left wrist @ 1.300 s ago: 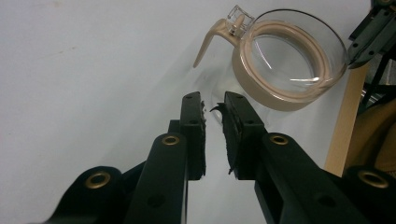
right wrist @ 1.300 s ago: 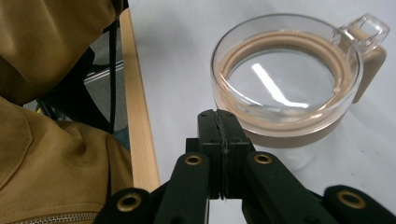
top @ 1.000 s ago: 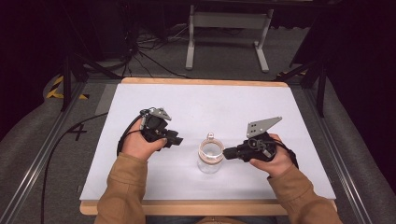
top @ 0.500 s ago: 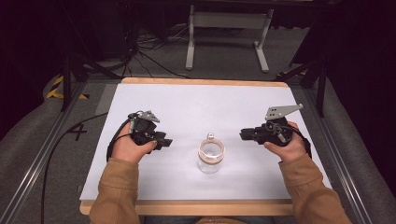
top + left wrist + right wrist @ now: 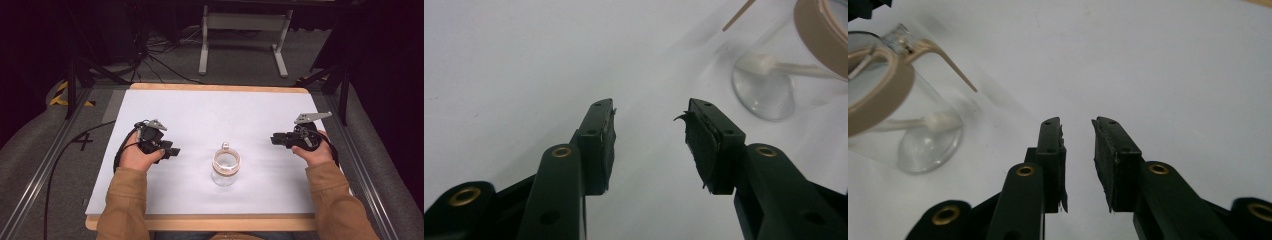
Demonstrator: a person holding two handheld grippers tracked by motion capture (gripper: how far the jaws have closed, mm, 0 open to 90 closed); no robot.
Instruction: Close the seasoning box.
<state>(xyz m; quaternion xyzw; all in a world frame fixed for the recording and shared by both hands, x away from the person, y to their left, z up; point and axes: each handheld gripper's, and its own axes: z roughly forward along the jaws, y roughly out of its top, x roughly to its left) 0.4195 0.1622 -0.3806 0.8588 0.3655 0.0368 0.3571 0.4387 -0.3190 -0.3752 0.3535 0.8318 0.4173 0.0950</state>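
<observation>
The left gripper [image 5: 649, 122] has its jaws spread with nothing between them, and the right gripper [image 5: 1077, 135] has a smaller gap, also empty. Between both, well apart from each, a clear glass jar [image 5: 225, 169] (tan rim, small loop handle) stands upright on the white table [image 5: 215, 115].

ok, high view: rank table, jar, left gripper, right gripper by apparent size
1. Table, by far the largest.
2. Left gripper and right gripper: alike, so no ranking between them.
3. Jar: close to the grippers in spread, seemingly a bit smaller; unsure, since hands hide part of each gripper.
</observation>
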